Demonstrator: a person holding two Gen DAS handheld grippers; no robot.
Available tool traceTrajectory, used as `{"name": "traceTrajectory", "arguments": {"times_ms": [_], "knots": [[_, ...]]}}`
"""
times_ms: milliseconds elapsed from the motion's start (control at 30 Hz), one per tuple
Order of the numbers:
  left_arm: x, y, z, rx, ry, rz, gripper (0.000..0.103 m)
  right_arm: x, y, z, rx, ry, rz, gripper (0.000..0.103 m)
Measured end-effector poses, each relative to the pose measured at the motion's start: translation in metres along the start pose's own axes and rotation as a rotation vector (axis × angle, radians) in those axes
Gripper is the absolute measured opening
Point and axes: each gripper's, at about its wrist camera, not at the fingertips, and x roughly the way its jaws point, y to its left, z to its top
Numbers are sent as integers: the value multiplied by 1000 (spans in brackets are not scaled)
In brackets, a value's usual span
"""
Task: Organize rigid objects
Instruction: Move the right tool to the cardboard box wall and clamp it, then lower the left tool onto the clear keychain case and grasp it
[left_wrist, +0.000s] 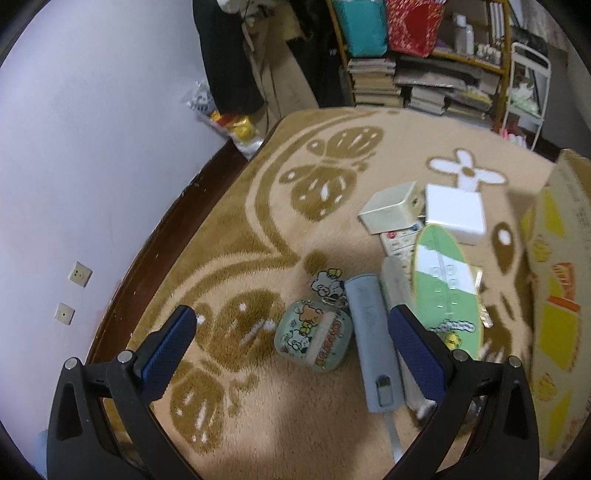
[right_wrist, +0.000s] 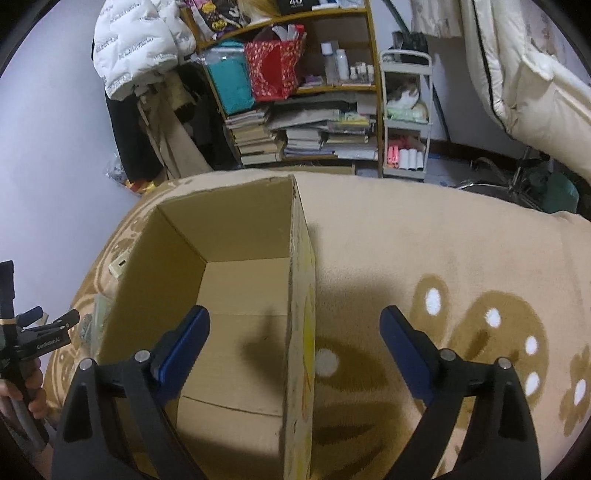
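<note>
Big tan blanket with brown butterflies spreads across the whole scene, and everything sits on it. On the right of the left wrist view stands the cardboard box, printed yellow on its outer wall. From the right wrist view the box opens upward, and only bare cardboard shows on its floor.

Left tongs are wide open, gripping nothing, hovering over the near end of the pile. Right tongs are wide open too, straddling the box's right wall, one blue pad over the inside, the other over the blanket.

Now the pile, just left of the box. A green and white oval card stands tilted, the tallest piece there. Beside it on its left lies a long grey-blue case, running near to far, touching a white bar on its right side. Farther away a white box sits beside a cream box, with a remote poking out under them. Left of the grey-blue case rests a rounded cartoon tin, and just beyond it a small cartoon charm.

At the far left edge of the right wrist view, a hand grips the other tool's handle.
</note>
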Motion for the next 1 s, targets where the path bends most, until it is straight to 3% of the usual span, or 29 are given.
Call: {"name": "traceTrajectory", "arguments": {"times_ms": [133,333,433,500,533,800,1000], "knots": [[26,8,3,-36,83,-2,103,13,-2,2,-13,20,17,95],[54,21,1,-93,174,-30,103,29,-3,2,-26,81,39,72],[59,23,0,-108,175,-48,103,33,-1,-1,-44,107,28,52],[60,23,0,-106,171,-51,103,36,-1,-2,-58,132,17,25],[60,23,-1,-109,170,-54,103,38,-1,-3,-67,146,7,22],[62,31,-5,-136,216,-123,103,39,-1,-4,-85,152,-4,11],[62,33,-8,-142,235,-149,102,38,3,-4,-106,151,-27,10]]}}
